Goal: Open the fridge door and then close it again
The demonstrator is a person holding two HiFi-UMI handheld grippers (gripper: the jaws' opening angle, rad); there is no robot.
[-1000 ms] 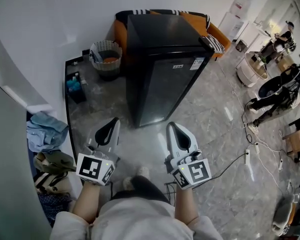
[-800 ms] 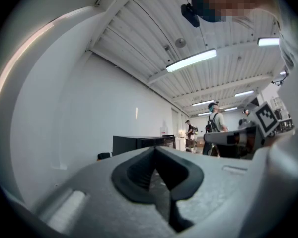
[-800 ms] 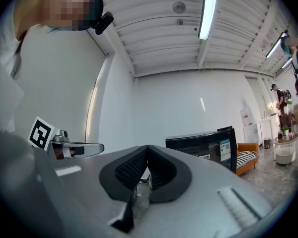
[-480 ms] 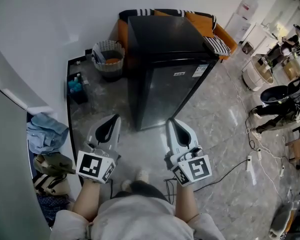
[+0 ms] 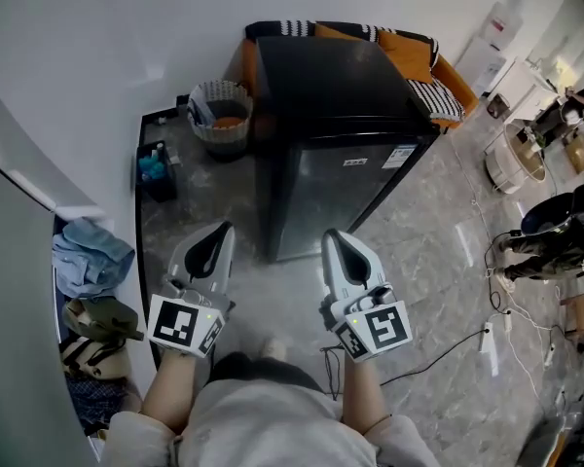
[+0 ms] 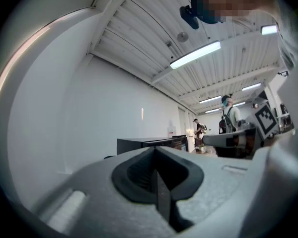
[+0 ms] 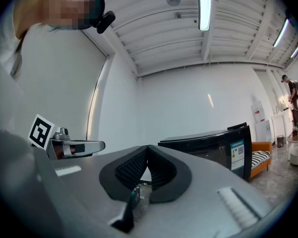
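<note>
From the head view: standing on the marble floor (image 5: 419,261), a little short of the black fridge (image 5: 331,95) and facing its door (image 5: 336,197), shut flush with no gap to be seen. Holding the left claw (image 5: 222,232) and the right claw (image 5: 331,233) side by side, level, aimed at the door and well clear of it. Carrying nothing in either; pinched closed, probably only for the walk up, with no door edge in reach. Passing a woven basket (image 5: 221,115) on the fridge's left and an orange seat (image 5: 423,61) behind it, apparently out of the door's swing.

From the left gripper view: pads of the left claw (image 6: 156,155) pressed together, nothing between them; looking over the tips at the fridge (image 6: 144,144) some way ahead.

From the right gripper view: likewise clamped together and empty (image 7: 147,150); pointed just left of the labelled door front (image 7: 236,155). Cannot tell which edge opens. Judging the task barely begun: closing the distance first, then parting a claw to catch the door's edge
</note>
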